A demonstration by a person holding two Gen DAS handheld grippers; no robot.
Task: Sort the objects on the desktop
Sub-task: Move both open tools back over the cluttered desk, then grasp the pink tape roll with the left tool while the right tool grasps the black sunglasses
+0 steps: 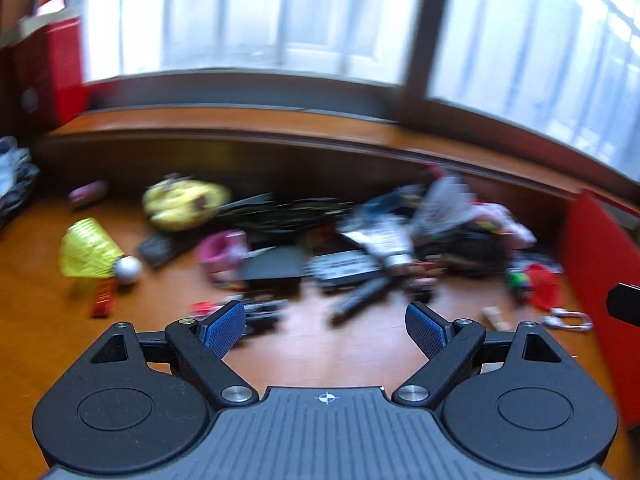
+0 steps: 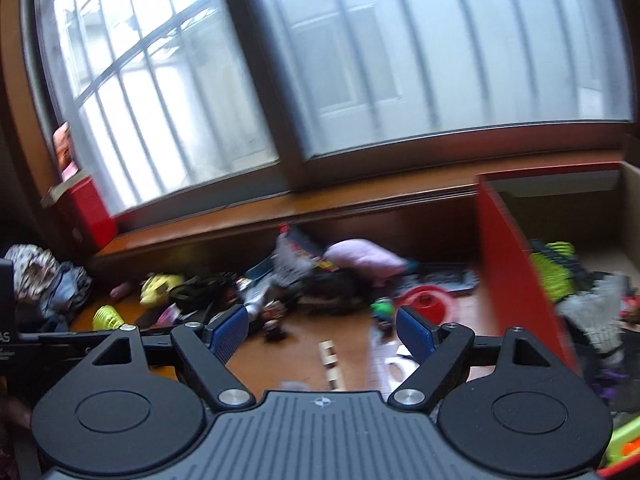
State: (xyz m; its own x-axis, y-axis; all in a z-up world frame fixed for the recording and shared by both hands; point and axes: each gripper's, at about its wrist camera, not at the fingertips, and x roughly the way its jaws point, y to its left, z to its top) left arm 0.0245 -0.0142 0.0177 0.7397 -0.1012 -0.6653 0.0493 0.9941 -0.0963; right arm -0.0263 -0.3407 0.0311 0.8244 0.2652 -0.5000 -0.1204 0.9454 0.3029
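Yellow shuttlecock (image 1: pixel 90 250) lies left of clutter pile (image 1: pixel 340 248), long axis level, cork tip pointing right toward pile. Left gripper (image 1: pixel 325 326) & right gripper (image 2: pixel 320 330): jaws spread, nothing betw.

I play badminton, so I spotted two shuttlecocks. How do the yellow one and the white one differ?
The yellow shuttlecock lies on its side on the bare desk, while the white shuttlecock sits inside the red box among other things. The yellow skirt looks like plastic; the white one looks feathery, though blur hides detail. Both are cone-shaped.

I see a wooden bench (image 1: pixel 48 340) with blurred clutter along its back edge, a yellow shuttlecock (image 1: pixel 86 250) toward its left end.
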